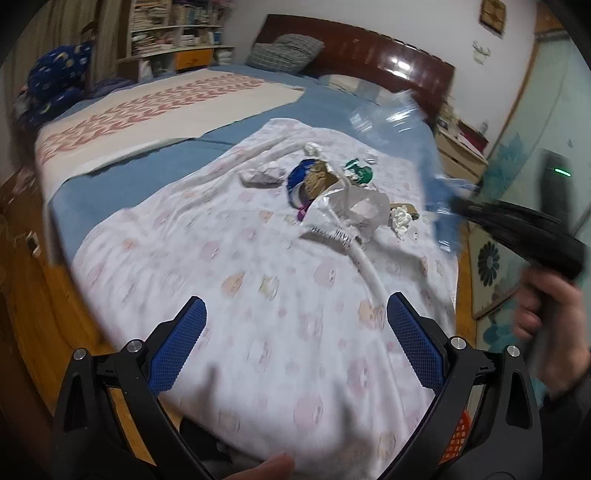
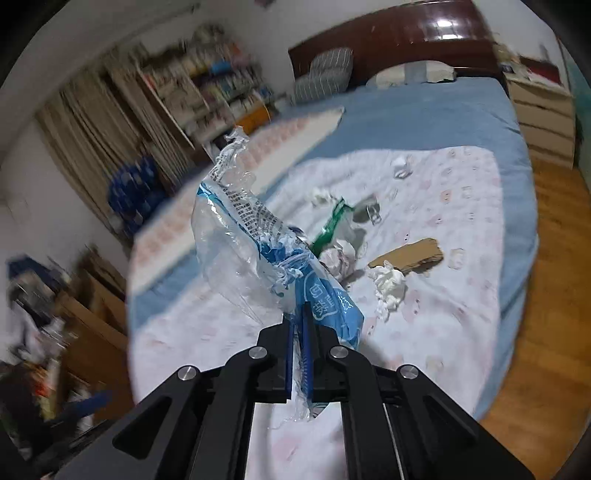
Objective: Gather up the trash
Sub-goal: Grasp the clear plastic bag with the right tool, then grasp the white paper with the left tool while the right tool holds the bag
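Observation:
My right gripper (image 2: 298,325) is shut on a clear and blue plastic wrapper (image 2: 251,236) and holds it up above the bed; the wrapper also shows blurred in the left wrist view (image 1: 424,155). My left gripper (image 1: 295,332) is open and empty above the near end of a white patterned blanket (image 1: 258,295). On the blanket lies a pile of trash: a clear bag (image 1: 351,210), a blue and brown wrapper (image 1: 310,181), a green wrapper (image 1: 360,171), crumpled tissues (image 1: 400,219) and a cardboard piece (image 2: 410,254).
The bed has a blue sheet (image 1: 314,103), pillows (image 1: 284,51) and a dark wooden headboard (image 1: 369,48). A bookshelf (image 1: 177,33) stands at the far left. A wooden nightstand (image 2: 543,110) is beside the bed. An orange basket (image 1: 458,439) sits low at the right.

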Available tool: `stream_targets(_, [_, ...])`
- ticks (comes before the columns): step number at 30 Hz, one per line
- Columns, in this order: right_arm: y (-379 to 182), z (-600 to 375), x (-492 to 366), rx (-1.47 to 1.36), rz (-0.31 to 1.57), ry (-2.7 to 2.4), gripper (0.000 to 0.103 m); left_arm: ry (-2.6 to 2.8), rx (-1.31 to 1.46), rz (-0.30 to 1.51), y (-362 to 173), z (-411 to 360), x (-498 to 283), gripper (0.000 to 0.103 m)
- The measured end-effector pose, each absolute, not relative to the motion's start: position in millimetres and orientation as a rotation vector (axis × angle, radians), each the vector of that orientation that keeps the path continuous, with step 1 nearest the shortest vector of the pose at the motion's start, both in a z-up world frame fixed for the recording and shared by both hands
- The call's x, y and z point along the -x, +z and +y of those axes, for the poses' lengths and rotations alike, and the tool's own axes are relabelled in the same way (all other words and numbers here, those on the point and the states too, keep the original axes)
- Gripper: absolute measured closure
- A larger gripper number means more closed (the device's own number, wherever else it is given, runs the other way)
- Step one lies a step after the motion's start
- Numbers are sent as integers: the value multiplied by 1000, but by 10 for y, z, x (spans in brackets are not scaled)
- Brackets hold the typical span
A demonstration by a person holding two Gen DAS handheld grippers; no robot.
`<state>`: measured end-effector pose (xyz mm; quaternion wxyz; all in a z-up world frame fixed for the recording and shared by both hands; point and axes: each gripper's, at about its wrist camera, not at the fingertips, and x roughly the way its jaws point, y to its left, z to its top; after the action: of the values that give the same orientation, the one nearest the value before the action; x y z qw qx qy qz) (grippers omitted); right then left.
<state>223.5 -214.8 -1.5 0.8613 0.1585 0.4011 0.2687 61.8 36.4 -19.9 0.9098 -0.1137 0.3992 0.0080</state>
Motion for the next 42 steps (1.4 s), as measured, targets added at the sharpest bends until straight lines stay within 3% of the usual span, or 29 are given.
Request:
stream_targets(5, [102,-2692,-1673,-414,803,567,97,-59,250,869,-369,311,-1356,6])
stream_targets(12, [-303,-2978,-1145,-381,890,511,97,-119,256,925,-826,115,-2191,7])
stream_targets(14, [-426,-3012,-1075,-399,912,502,97,-142,280,940,-887,118,-2275,19])
stream_targets(16, [-512,-3028,-1042,-412,923,487,97,-143,268,953,-902,123,-2289,60])
stream_targets(18, [-565,-3024,-1027,-432,930,487,97,-134,254,956,-894,163,-2270,90])
stream_targets(20, [-612,-3003,-1042,-458,938,488,97,-126,272,948,-861,238,-2231,102])
stream_targets(26, [-513,-2860,-1054,-438,917,519,97,-122,397,841,-578,555,-1906,102])
stream_targets(32, [-402,-2839,-952,-431,910,532,97,-100,367,889,-770,501,-2040,100])
stream_targets(33, [-403,-2841,-920,-425,912,528,97,-106,359,912,-840,459,-2122,94])
stream_targets(35, [-427,-2867,-886,-417,924,524,97,-114,351,925,-889,426,-2182,58])
stream_targets(36, [-438,-2876,-875,-413,927,519,97,-119,348,917,-904,384,-2236,27])
stream_targets(37, [-463,-2889,-861,-409,934,512,97,-131,348,906,-898,363,-2249,22])
stream_targets(41, [-586,-2950,-847,-429,962,484,97,-162,287,907,-941,204,-2425,25])
stream_targets(42, [-609,-2962,-851,-432,965,478,97,-173,295,926,-1004,186,-2490,53])
